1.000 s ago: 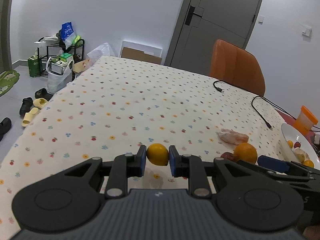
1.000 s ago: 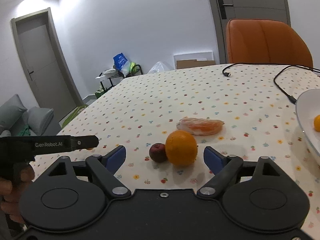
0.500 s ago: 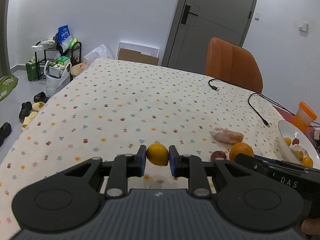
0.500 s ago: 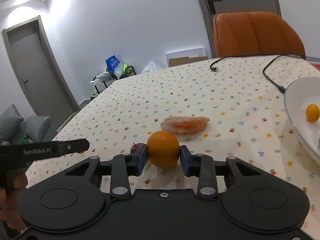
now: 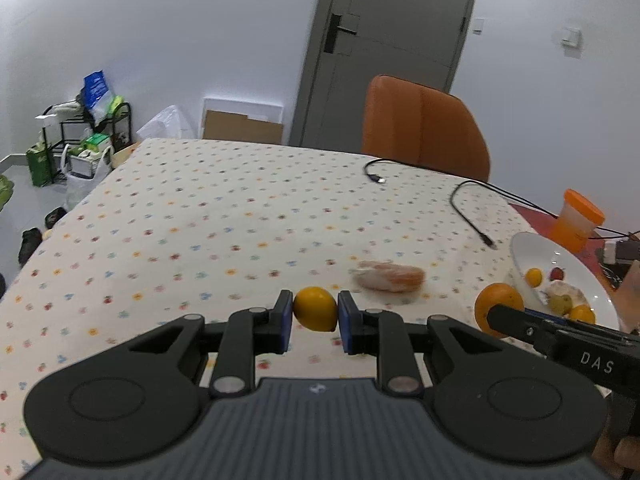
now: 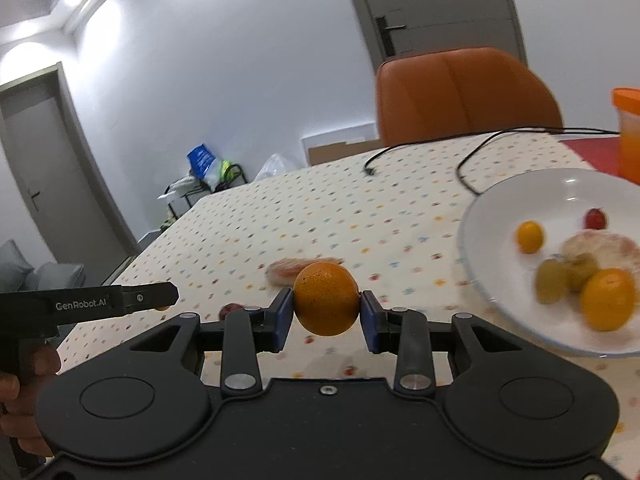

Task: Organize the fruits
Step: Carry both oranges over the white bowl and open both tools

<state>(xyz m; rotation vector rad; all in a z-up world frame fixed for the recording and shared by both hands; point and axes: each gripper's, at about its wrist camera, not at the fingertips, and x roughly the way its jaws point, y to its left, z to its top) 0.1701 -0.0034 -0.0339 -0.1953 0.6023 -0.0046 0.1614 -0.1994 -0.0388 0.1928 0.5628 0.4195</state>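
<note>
Since 1 second ago, our right gripper point(image 6: 326, 310) closed on the orange point(image 6: 326, 298) and lifted it off the table point(image 6: 320, 208) beside the plate point(image 6: 500, 192). Our left gripper point(image 5: 315, 316) pinches the lemon point(image 5: 315, 309).

2 oranges point(image 6: 326, 304), 1 plate point(image 6: 492, 204) (white).

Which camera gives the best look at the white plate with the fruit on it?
The right wrist view: the white plate fills its right side, with most of the rim and the fruit inside showing, though blurred. The left wrist view shows the plate only small at the right edge, partly hidden behind the right gripper.
</note>
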